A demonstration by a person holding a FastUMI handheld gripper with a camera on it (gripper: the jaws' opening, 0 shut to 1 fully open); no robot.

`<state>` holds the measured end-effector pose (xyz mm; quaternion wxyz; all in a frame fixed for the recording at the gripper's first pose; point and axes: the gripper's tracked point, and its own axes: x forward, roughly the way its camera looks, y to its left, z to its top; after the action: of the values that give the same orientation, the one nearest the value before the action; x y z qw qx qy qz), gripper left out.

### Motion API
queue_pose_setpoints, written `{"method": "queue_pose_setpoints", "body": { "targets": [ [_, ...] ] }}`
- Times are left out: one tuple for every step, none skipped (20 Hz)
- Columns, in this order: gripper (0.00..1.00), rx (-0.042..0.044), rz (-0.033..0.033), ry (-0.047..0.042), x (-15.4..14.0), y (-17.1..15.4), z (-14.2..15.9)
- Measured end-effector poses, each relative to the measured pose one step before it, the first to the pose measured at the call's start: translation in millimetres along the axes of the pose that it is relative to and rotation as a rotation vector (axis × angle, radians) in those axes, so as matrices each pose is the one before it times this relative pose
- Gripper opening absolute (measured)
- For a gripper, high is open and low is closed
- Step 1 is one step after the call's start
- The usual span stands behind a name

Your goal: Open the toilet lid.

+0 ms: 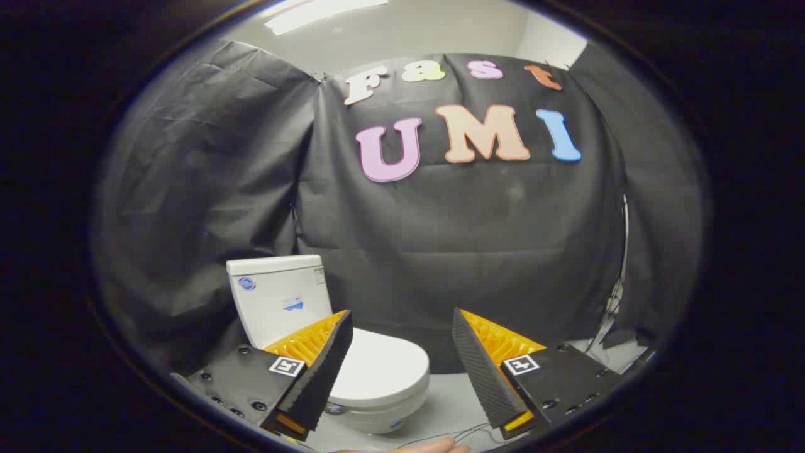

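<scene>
Gripper point(402, 327) fingers spread wide, gripping nothing, white toilet point(352, 352) just beyond left finger, toilet lid point(383, 365) down, closed

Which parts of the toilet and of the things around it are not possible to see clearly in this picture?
- Hinge of the closed toilet lid: gripper view, hidden behind the left finger of the open claw.
- Left side of the bowl: same finger covers it.
- Stickers on the tank: too small to read.
- Cables on the floor: thin, cut off at the picture's bottom.
</scene>
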<state>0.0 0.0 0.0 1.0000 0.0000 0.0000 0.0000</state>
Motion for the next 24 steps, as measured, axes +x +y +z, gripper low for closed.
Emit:
{"method": "queue_pose_setpoints", "body": {
  "targets": [
    [0.98, 0.02916, 0.00954, 0.00824, 0.12, 7.66, -6.48],
    [0.97, 0.01753, -0.00568, -0.00177, -0.64, 2.55, -2.16],
    [0.96, 0.01299, -0.00364, -0.00241, -1.05, 2.08, -1.97],
    [0.96, 0.00317, -0.00374, 0.00439, -2.05, 4.72, -1.79],
    [0.96, -0.01021, -0.00986, 0.00660, -2.07, 5.87, -5.12],
    [0.96, -0.01710, -0.00577, 0.00119, -3.32, 5.09, -1.85],
    [0.96, -0.02285, 0.00127, 0.00374, -3.91, 8.00, -2.31],
    [0.95, -0.01814, 0.00252, 0.00524, -2.19, 7.03, -2.62],
    [0.94, -0.00739, 0.00919, 0.01036, -0.44, 7.30, -4.99],
    [0.94, 0.00213, 0.00945, 0.01683, -0.97, 6.49, -4.63],
    [0.94, 0.00675, -0.00288, 0.01319, -1.79, 3.82, -5.25],
    [0.94, 0.01115, 0.00643, -0.00419, -1.53, 4.95, 0.22],
    [0.95, 0.00700, 0.01911, -0.00743, -1.41, 9.65, 2.17],
    [0.95, -0.00994, 0.01852, 0.00640, -0.39, 7.80, 0.30],
    [0.96, -0.02029, -0.00417, 0.00944, -1.22, 1.05, -3.16],
    [0.96, -0.01893, -0.01061, -0.00165, -2.43, -2.67, 1.37],
    [0.97, -0.00958, -0.01112, -0.01178, -1.92, -2.74, 3.81],
    [0.97, 0.00308, -0.00783, -0.01322, -1.06, -2.09, 2.65],
    [0.97, 0.01043, -0.00478, -0.00193, 0.30, -2.20, -1.38],
    [0.98, 0.01048, -0.00605, 0.00080, 0.20, -2.10, -1.25],
    [0.97, 0.00697, -0.00363, -0.00474, -0.81, -1.64, -0.16],
    [0.97, 0.00389, -0.00271, -0.00685, 0.05, -0.74, 1.36],
    [0.97, 0.00625, -0.00207, -0.00195, 1.46, -0.92, -2.55],
    [0.97, 0.00666, -0.00013, 0.00538, 3.33, -0.09, -3.87]
  ]
}}
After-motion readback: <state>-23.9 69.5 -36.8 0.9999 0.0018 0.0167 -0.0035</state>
